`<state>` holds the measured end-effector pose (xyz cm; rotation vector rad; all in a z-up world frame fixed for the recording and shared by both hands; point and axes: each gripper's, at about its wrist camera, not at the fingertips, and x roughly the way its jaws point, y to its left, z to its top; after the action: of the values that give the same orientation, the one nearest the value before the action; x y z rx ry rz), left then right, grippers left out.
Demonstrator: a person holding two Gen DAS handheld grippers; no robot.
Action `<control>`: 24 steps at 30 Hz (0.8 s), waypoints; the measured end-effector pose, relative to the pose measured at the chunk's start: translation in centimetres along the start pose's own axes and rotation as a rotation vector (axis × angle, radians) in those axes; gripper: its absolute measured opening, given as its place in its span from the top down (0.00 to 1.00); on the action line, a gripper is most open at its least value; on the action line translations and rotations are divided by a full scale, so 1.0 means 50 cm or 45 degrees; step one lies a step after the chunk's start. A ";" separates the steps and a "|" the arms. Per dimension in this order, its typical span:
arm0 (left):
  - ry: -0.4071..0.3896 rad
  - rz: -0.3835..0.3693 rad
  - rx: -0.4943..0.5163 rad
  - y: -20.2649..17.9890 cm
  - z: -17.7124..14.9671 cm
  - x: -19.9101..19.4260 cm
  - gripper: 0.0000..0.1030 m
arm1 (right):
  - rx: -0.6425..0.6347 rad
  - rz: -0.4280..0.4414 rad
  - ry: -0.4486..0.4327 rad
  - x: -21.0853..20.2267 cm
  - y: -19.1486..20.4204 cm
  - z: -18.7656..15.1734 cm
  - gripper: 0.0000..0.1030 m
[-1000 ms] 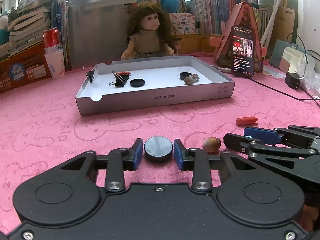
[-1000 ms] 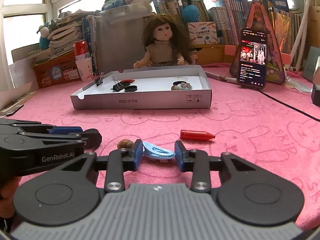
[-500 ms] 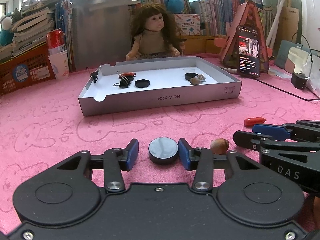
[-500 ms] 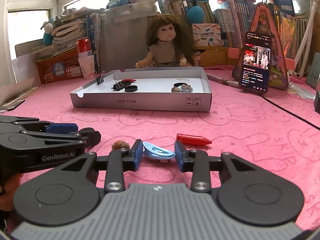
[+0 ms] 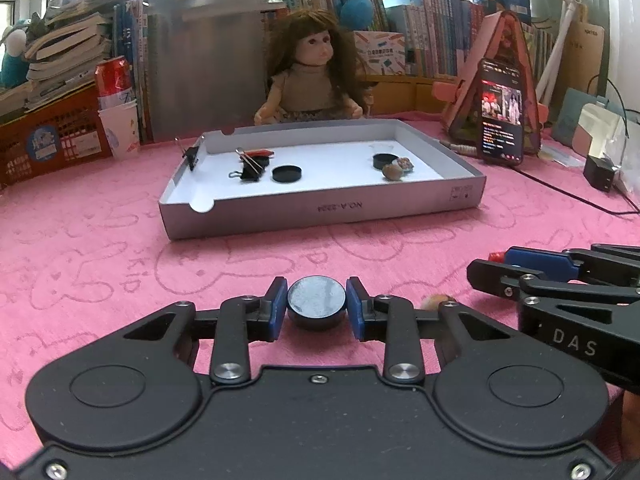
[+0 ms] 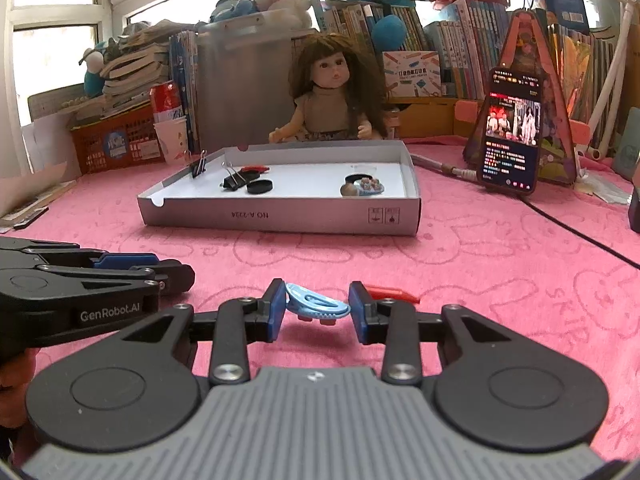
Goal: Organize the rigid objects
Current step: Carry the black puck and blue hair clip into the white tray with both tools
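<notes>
Black disc (image 5: pixel 316 302) sits between the blue pads of the left gripper (image 5: pixel 316 306); its fingers have just been closing and both pads now meet the disc's rim. The disc looks slightly off the pink bench (image 5: pixel 100 248) cloth, though contact underneath cannot be confirmed.

Light-blue clip (image 6: pixel 316 306) is gripped between the fingers of the right gripper (image 6: pixel 316 307), tilted, its left end high against the left pad and its right end at the right pad.

Red crayon-like piece (image 6: pixel 390 292) lies on the cloth just beyond the right gripper's right finger. A small brown nut (image 5: pixel 438 300) lies between the two grippers, mostly hidden.

Farther back, grey cardboard tray (image 5: pixel 320 212) holds binder clips (image 5: pixel 250 170), two black discs (image 5: pixel 286 173), a nut and a small beaded piece. A doll (image 5: pixel 310 76) sits behind the tray; a lit phone (image 5: pixel 502 118) leans on a stand at right.
</notes>
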<state>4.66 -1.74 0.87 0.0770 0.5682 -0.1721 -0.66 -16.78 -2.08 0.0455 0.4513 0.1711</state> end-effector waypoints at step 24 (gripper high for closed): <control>-0.036 0.038 -0.119 0.072 0.093 0.020 0.71 | 0.023 -0.029 -0.077 0.023 -0.038 0.089 0.62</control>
<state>8.60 1.07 4.31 -0.0077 0.5457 -0.1175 2.58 -18.46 1.28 0.0629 0.3932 0.1432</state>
